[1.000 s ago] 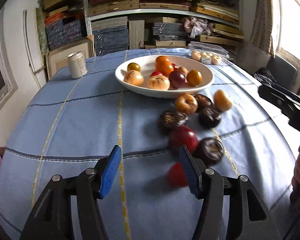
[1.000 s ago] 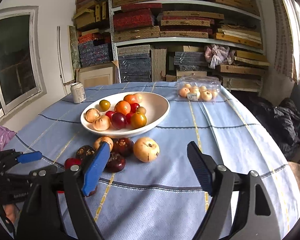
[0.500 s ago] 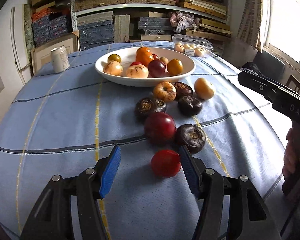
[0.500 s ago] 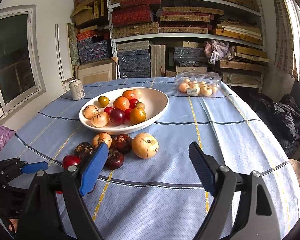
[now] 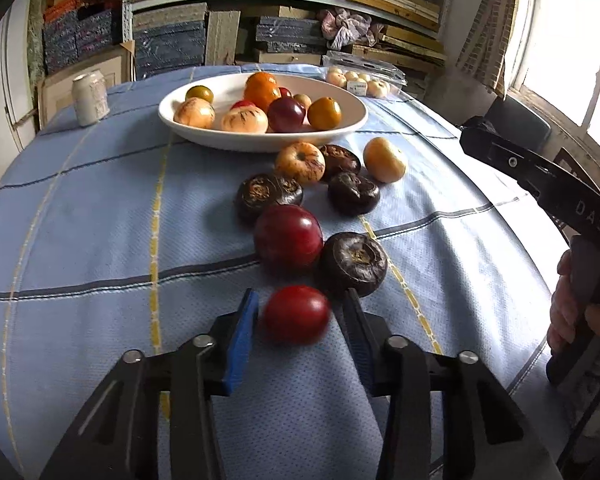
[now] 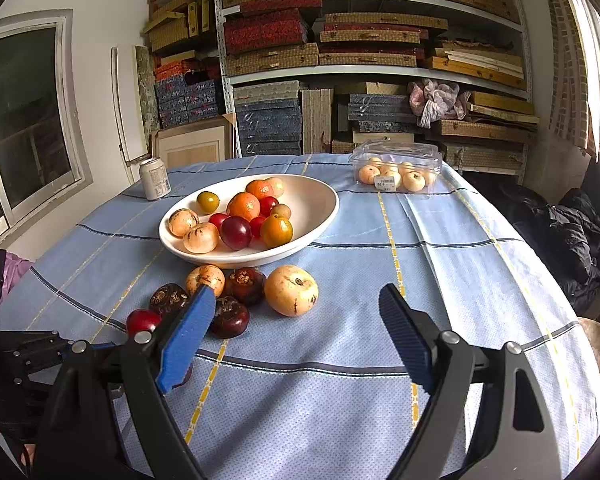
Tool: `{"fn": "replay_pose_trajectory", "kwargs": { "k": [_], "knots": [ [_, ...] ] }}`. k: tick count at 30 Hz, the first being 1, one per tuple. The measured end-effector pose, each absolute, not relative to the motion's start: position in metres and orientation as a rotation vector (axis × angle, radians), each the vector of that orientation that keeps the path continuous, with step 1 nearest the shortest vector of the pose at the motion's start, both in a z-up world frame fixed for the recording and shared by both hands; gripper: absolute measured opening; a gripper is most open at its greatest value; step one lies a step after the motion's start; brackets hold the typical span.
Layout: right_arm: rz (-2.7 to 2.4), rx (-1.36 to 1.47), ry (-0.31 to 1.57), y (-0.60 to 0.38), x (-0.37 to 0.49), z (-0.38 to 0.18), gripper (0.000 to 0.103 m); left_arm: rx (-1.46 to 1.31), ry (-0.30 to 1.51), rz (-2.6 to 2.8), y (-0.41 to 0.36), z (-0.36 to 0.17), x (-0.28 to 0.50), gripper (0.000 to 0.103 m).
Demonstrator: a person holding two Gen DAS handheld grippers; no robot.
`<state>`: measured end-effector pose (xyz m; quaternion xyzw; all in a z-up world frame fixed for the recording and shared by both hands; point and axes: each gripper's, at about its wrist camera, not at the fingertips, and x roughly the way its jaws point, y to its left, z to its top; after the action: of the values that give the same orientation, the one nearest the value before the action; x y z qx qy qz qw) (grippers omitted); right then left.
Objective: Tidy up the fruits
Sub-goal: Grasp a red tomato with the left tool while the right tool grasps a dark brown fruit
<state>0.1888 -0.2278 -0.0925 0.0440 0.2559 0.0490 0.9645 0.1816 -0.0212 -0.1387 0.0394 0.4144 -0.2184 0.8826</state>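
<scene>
A white bowl point(image 5: 342, 130) holds several fruits; it also shows in the right wrist view point(image 6: 324, 216). Loose fruits lie in front of it on the blue tablecloth. A small red fruit point(image 5: 296, 314) sits between the fingers of my left gripper point(image 5: 300, 312), which is open with small gaps on both sides. Behind it lie a large dark red fruit point(image 5: 288, 236) and a dark brown fruit point(image 5: 354, 262). My right gripper point(image 6: 296, 312) is open and empty above the cloth, near a pale yellow fruit point(image 6: 291, 290).
A drink can point(image 5: 90, 98) stands at the far left of the table. A clear plastic box of pale fruits point(image 6: 396, 172) sits at the back right. Shelves of stacked boxes point(image 6: 340, 60) stand behind the table. The right gripper's body point(image 5: 540, 184) is at the table's right edge.
My left gripper has moved forward so the small red fruit is now between its fingers, and the fingers have narrowed. The right gripper has shifted only slightly.
</scene>
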Motion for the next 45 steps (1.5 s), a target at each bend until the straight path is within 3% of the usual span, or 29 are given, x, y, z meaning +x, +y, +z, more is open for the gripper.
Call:
{"fn": "replay_pose_trajectory", "kwargs": {
  "k": [3,15,18,28,33,45],
  "knots": [
    [0.099,0.091,0.517,-0.227,0.188,-0.093,0.082,0.081,0.876,-0.461,-0.022,-0.141,0.183,0.033],
    [0.177,0.088,0.573,-0.219,0.193,-0.097,0.082,0.134,0.806,-0.272,0.004,-0.130,0.188,0.033],
    [0.265,0.080,0.606,-0.204,0.191,-0.101,0.078,0.154,0.785,-0.220,0.014,-0.125,0.197,0.033],
    [0.387,-0.027,0.695,-0.140,0.184,-0.116,0.077,0.106,0.781,-0.218,0.028,-0.125,0.202,0.033],
    [0.393,-0.028,0.758,-0.133,0.195,-0.125,0.066,0.104,0.783,-0.238,0.027,-0.125,0.201,0.033],
    [0.387,-0.034,0.829,-0.127,0.211,-0.135,0.055,0.093,0.797,-0.251,0.025,-0.127,0.203,0.033]
  ]
}}
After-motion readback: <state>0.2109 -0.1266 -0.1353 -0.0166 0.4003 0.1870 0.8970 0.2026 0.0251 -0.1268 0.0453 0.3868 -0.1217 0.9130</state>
